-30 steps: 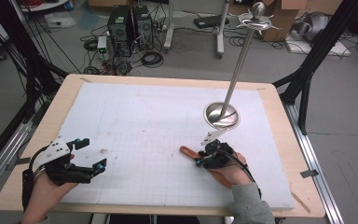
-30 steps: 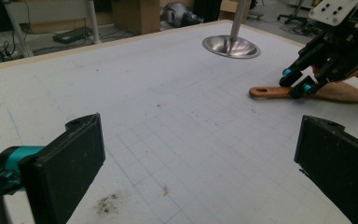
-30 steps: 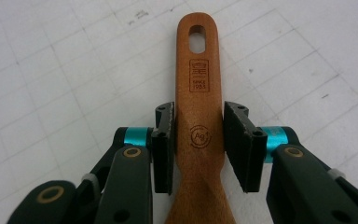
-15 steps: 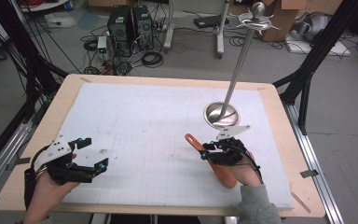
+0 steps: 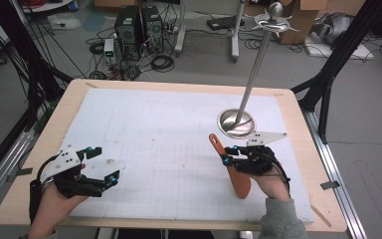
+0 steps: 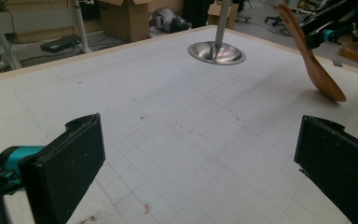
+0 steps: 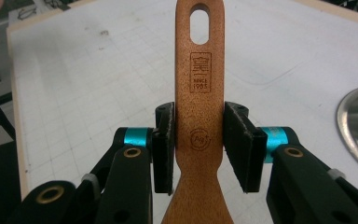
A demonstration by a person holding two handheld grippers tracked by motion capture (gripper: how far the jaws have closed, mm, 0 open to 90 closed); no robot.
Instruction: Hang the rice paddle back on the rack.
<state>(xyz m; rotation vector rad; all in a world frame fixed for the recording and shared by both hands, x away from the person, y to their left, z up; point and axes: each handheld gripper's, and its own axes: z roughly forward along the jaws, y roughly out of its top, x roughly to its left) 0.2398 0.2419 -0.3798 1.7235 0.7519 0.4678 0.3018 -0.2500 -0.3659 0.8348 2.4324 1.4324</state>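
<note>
**Wooden spatula held by its flat handle**

The right gripper (image 5: 227, 155) has its fingers (image 7: 164, 144) closed on the wooden spatula (image 5: 234, 172), blade end near the tabletop (image 5: 169, 124). It looks light, stiff and smooth; the handle suits gripping. The left gripper (image 5: 104, 167) is wide open, empty.

A steel stand (image 5: 237, 123) rises from the white mat (image 5: 154, 134).

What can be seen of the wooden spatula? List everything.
The wooden spatula is reddish-brown wood, flat, with a long handle widening into a rounded blade. The handle end has an oval hanging hole, with a stamped mark and a small round logo below it. The right gripper clamps the handle's two edges. It slants, handle end up, blade low over the white mat.
</note>
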